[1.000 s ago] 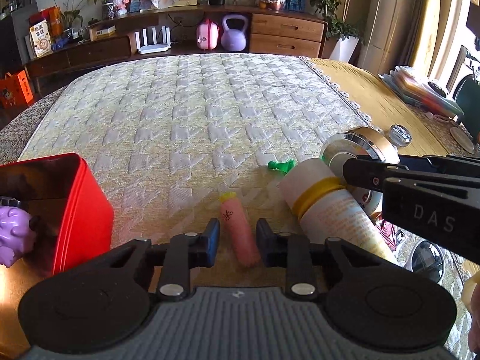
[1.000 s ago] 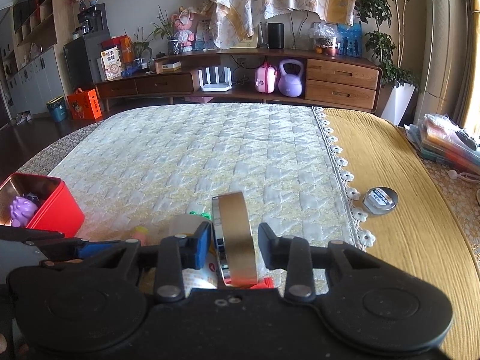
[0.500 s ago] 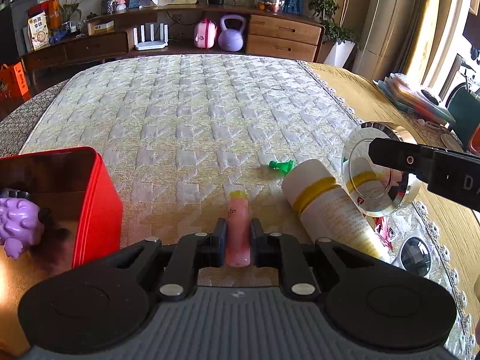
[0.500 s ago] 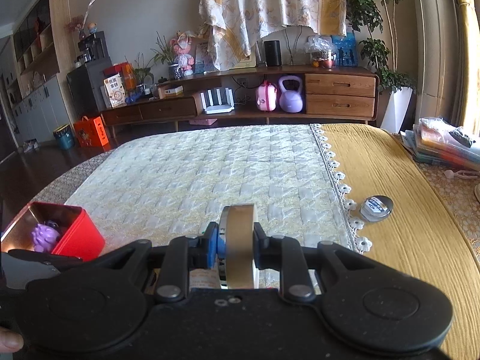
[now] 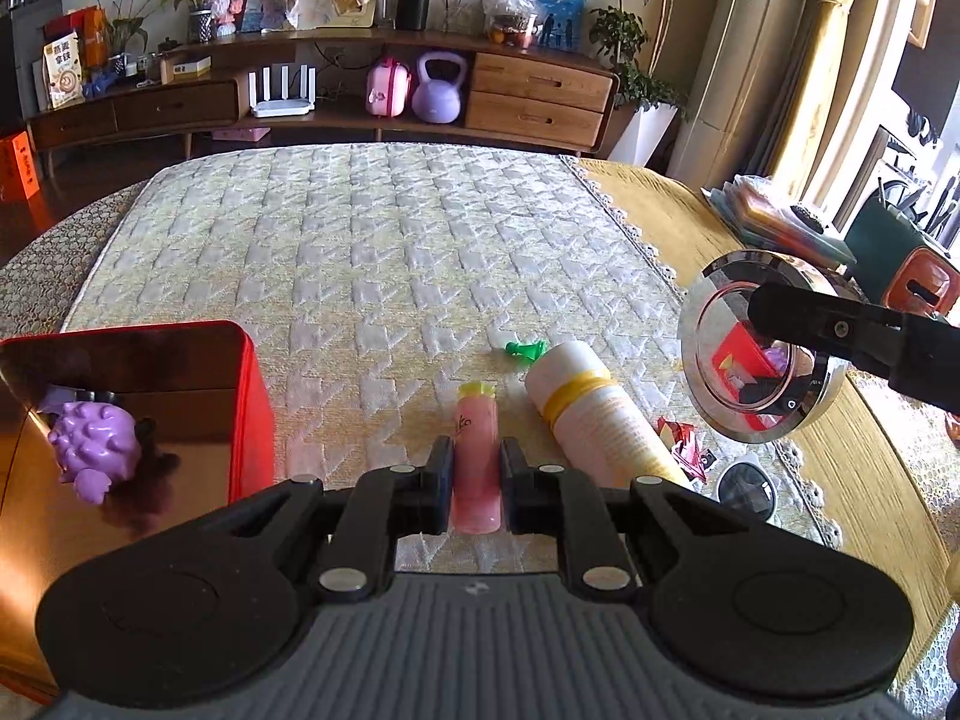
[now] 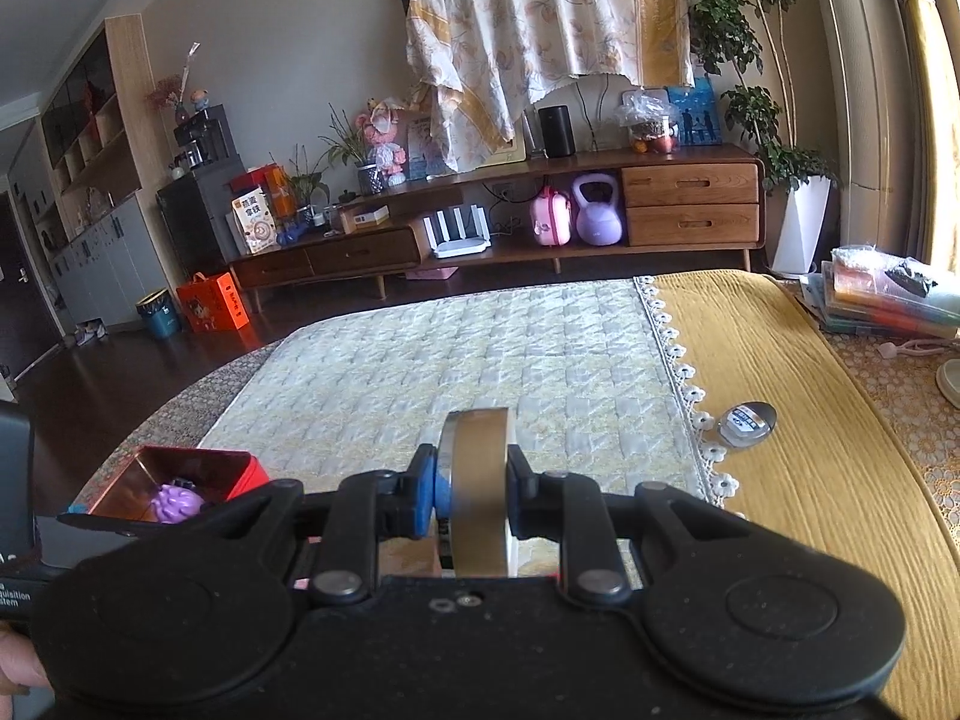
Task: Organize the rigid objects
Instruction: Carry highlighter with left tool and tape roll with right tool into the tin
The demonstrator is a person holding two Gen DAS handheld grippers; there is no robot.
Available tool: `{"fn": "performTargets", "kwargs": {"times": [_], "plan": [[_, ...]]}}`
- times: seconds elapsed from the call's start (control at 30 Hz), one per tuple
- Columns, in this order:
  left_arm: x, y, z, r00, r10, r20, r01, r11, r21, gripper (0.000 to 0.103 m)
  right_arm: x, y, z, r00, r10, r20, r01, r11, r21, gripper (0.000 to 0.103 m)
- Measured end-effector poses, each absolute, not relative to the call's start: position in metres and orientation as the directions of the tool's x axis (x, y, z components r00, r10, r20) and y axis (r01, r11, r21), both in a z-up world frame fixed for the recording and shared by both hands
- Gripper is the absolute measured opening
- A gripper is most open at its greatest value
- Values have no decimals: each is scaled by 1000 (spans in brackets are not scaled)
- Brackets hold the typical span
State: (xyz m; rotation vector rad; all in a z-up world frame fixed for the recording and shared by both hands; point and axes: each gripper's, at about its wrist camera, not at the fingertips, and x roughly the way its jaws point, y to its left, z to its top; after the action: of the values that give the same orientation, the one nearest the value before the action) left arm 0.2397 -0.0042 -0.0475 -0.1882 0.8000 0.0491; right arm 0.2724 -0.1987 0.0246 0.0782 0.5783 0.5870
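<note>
The red tin [image 5: 246, 414], holding a purple toy [image 5: 93, 450], sits left of the left gripper [image 5: 474, 474], which pinches a pink tube [image 5: 476, 462] lying lengthwise between its jaws. Right of the tin lie a green piece [image 5: 525, 349] and a white bottle [image 5: 600, 414]. Farthest right, the right gripper [image 6: 471, 489] clamps a round mirror [image 5: 756, 354] aloft
</note>
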Motion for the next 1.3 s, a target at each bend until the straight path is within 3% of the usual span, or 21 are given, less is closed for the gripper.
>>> {"fn": "performTargets", "kwargs": {"times": [0.57, 1.3], "plan": [[176, 54, -20, 704, 28, -709, -188, 971, -148, 16, 212, -137, 53, 615, 631, -473, -613, 760, 216, 22], [150, 167, -28, 679, 190, -709, -344, 936, -79, 16, 192, -36, 34, 527, 672, -520, -698, 692, 185, 22]]}}
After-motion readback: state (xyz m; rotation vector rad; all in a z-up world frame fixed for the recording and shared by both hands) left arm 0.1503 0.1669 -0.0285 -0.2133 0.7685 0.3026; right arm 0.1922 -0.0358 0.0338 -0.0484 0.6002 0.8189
